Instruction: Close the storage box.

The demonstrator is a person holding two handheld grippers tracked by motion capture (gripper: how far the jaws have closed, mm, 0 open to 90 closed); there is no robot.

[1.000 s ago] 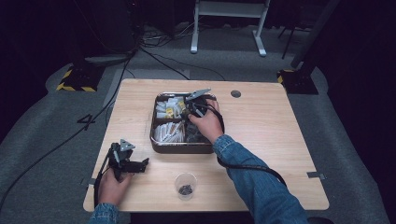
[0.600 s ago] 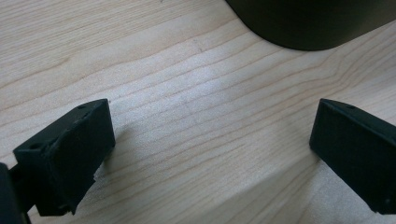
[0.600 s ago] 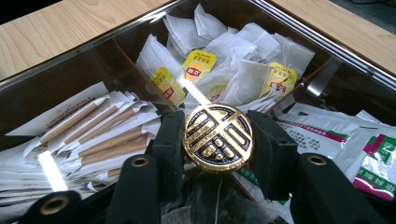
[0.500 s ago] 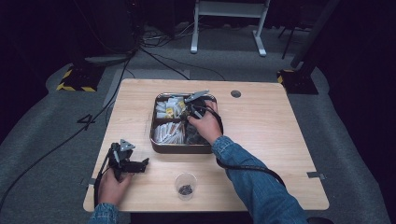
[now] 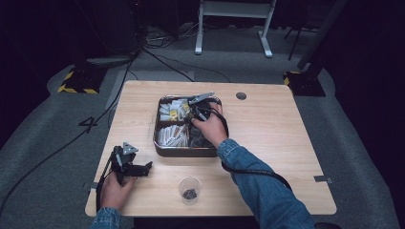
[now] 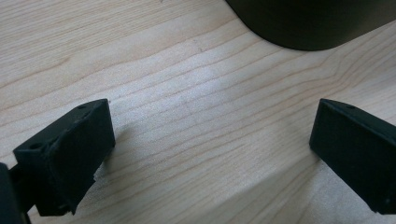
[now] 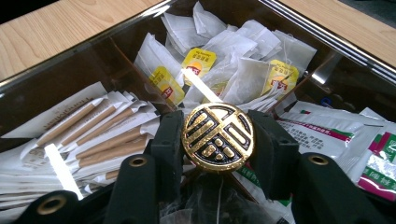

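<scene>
Right gripper view puts a round gold-and-black medallion (image 7: 217,137) right in front of me, sitting between the two black jaws of my right tongs (image 7: 217,144). The jaws flank it closely on both sides and have just been opening; I cannot tell whether the pads press on it, so I won't call it a grip. The medallion is at the middle of a dark metal tray (image 7: 93,44) with dividers, above the point where the compartments meet. Beyond it lies a heap of white tea bags (image 7: 243,70) with yellow tags. To one side is a stack of paper-wrapped sticks (image 7: 93,130), to the other a pile of white sachets (image 7: 336,135) printed in red and green.

From the high view, my right hand (image 5: 210,126) is over the tray (image 5: 165,151), which stands on the wooden table (image 5: 277,143) toward its far middle. My left tongs (image 5: 143,168) rest low on the near left of the table, well apart from the tray, held in my left hand (image 5: 114,188). In the left gripper view their jaws stand wide apart over bare wood, nothing between them. A small clear cup (image 5: 189,190) with something dark in its bottom stands near the front edge, between my two forearms.
</scene>
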